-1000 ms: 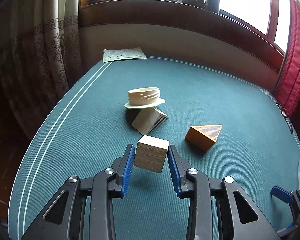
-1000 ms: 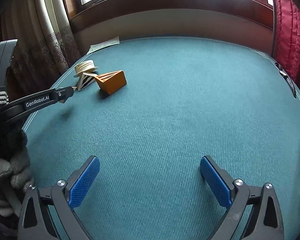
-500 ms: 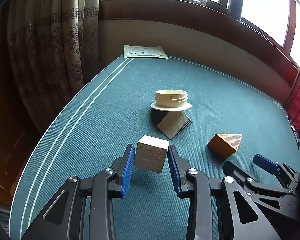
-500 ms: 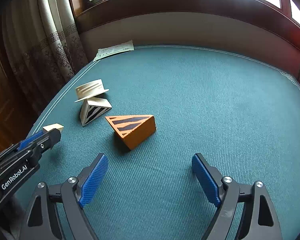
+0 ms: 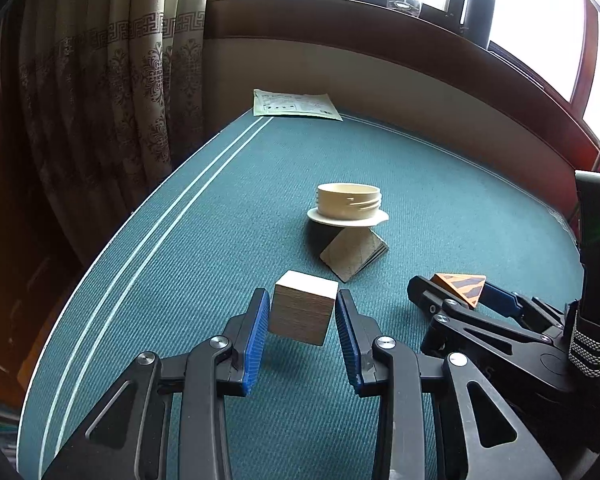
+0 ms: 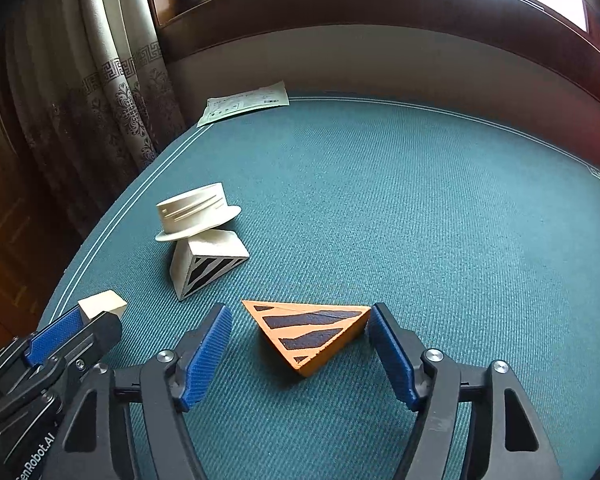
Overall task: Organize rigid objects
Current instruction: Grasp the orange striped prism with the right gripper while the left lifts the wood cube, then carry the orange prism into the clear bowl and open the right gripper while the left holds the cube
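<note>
**Left tongs pinch cube, right tongs spread around orange wedge**

Left tongs (image 5: 302,316) pinch a wooden cube (image 5: 303,307) between the blue pads (image 5: 256,336), one pad on each side face. Cube looks lifted off the table (image 5: 440,184), shadow under it. In the right view the cube (image 6: 102,306) shows only as a pale corner at the tip of the left tongs (image 6: 74,326), lower left.

Right tongs (image 6: 300,344) are spread wide, straddling the orange wedge (image 6: 312,330). Wedge lies on the table (image 6: 420,200), black-striped triangular face up. Right pad (image 6: 388,354) is at or just beside the wedge's right corner; contact can't be told. Left pad is apart from it, gap visible. In the left view the right tongs (image 5: 460,300) come in from the right with the wedge (image 5: 460,286) between the fingers.

Further back: a cream threaded ring (image 5: 349,202) with a flange sits tilted on a grey wedge (image 5: 354,252). Right view shows the ring (image 6: 196,210) leaning on the grey wedge (image 6: 206,262), which has a black-striped face. Both are near the orange wedge, not touching it.

A paper sheet (image 5: 296,105) lies at the far table edge, next to the curtain (image 5: 100,100).
</note>
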`<state>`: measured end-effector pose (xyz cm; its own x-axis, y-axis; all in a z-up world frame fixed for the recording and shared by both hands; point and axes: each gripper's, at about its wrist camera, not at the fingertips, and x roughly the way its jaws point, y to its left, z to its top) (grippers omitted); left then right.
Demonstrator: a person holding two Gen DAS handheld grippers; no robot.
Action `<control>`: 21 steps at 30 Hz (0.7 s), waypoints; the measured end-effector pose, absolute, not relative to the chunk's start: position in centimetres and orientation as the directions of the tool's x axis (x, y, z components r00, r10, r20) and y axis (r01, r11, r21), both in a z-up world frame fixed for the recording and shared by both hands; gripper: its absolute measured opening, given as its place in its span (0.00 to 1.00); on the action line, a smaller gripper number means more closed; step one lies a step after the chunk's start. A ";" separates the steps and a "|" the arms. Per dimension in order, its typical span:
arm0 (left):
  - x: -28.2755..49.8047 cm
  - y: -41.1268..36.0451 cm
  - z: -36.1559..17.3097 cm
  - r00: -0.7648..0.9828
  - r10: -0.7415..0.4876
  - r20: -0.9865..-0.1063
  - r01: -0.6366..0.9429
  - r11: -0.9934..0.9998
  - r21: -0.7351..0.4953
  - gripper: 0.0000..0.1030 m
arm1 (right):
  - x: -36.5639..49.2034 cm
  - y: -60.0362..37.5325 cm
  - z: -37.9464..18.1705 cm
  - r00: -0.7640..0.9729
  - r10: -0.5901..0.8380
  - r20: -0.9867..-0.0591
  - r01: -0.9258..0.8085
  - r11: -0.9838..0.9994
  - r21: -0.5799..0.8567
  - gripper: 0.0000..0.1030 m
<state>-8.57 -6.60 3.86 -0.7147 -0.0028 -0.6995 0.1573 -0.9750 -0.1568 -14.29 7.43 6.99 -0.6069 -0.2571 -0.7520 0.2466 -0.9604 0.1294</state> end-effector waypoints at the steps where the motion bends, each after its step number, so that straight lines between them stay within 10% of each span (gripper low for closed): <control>1: -8.6 -6.6 3.9 -0.714 -0.003 -0.700 0.157 -0.975 -0.156 0.34 | -14.3 7.4 7.0 -0.614 -0.252 -0.748 0.244 -0.962 0.123 0.67; 21: -8.5 -5.5 3.7 -0.718 0.017 -0.696 0.125 -0.980 -0.153 0.34 | -12.1 9.5 7.0 -0.631 -0.237 -0.739 0.206 -0.969 0.135 0.61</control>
